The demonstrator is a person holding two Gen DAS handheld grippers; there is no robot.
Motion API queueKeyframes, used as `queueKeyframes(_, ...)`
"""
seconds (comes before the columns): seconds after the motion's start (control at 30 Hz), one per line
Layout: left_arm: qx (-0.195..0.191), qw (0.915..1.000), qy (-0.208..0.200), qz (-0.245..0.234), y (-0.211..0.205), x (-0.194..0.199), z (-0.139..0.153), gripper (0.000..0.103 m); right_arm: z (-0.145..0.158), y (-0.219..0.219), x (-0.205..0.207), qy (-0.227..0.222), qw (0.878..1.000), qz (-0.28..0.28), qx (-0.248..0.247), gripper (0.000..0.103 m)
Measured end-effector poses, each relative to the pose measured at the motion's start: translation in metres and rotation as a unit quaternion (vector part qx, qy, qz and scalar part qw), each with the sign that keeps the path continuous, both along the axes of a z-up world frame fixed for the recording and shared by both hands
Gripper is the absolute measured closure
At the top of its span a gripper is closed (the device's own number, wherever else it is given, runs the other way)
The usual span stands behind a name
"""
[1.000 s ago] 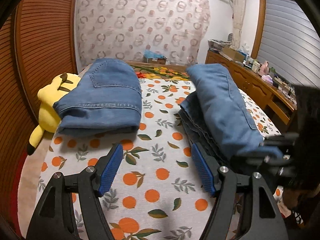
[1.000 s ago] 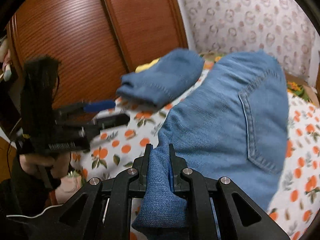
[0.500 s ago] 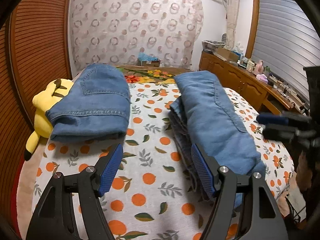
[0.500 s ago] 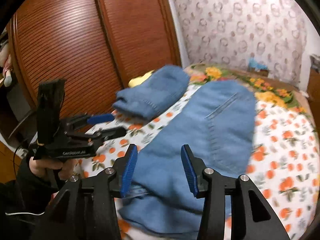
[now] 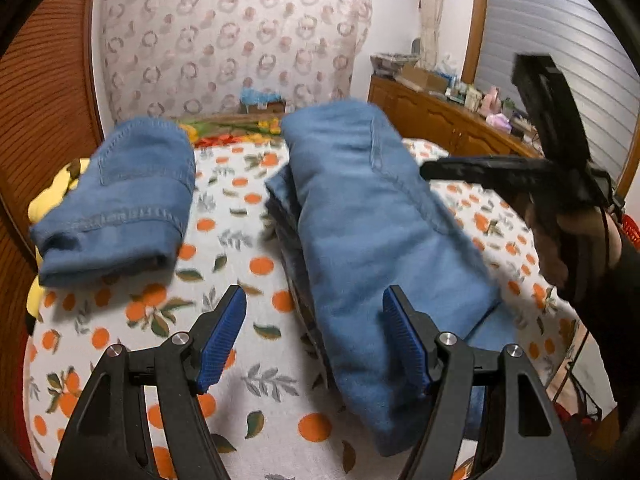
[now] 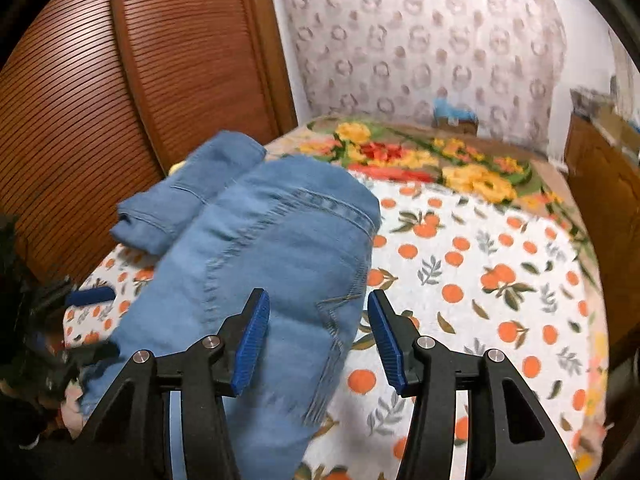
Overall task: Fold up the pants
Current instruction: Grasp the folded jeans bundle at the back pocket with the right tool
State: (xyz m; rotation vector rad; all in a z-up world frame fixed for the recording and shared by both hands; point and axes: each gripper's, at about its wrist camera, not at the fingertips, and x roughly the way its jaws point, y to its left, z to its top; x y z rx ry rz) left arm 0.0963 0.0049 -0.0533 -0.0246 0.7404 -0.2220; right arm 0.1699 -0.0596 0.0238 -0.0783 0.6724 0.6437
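A pair of blue jeans (image 5: 372, 240) lies folded lengthwise on the orange-print bed sheet (image 5: 248, 216), on top of darker folded trousers. It also shows in the right wrist view (image 6: 276, 264). My left gripper (image 5: 316, 332) is open and empty, its right finger over the jeans' near end. My right gripper (image 6: 316, 332) is open and empty above the jeans' near part; it also shows in the left wrist view (image 5: 512, 172) at the right, held up over the bed. A second folded pair of jeans (image 5: 124, 196) lies at the left.
A yellow plush toy (image 5: 44, 208) lies under the left jeans by the wooden wardrobe doors (image 6: 120, 92). A wooden dresser (image 5: 448, 120) with clutter runs along the right. A floral blanket (image 6: 432, 160) covers the bed's far end.
My right gripper let go of the jeans' end, opened and lifted away. The jeans now lie flat on the bed. My left gripper moved right and forward toward the jeans.
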Motion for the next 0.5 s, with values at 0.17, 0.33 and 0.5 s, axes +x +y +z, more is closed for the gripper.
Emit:
queueKeyframes(0.17, 0.007, 0.9998, 0.019, 0.001, 0.002, -0.001, -0.014, 0.031, -0.01, 0.019, 0.025, 0.012, 1.0, 0.004, 0.004, 0.04)
queueKeyframes(0.33, 0.01, 0.9996, 0.026, 0.003, 0.002, -0.002, -0.022, 0.031, -0.018, 0.029, 0.044, 0.031, 0.999, 0.01, 0.009, 0.038)
queueKeyframes(0.5, 0.004, 0.9996, 0.029, 0.003, 0.005, -0.003, -0.024, 0.031, -0.031, 0.038, 0.067, 0.051, 0.999, 0.01, 0.008, 0.028)
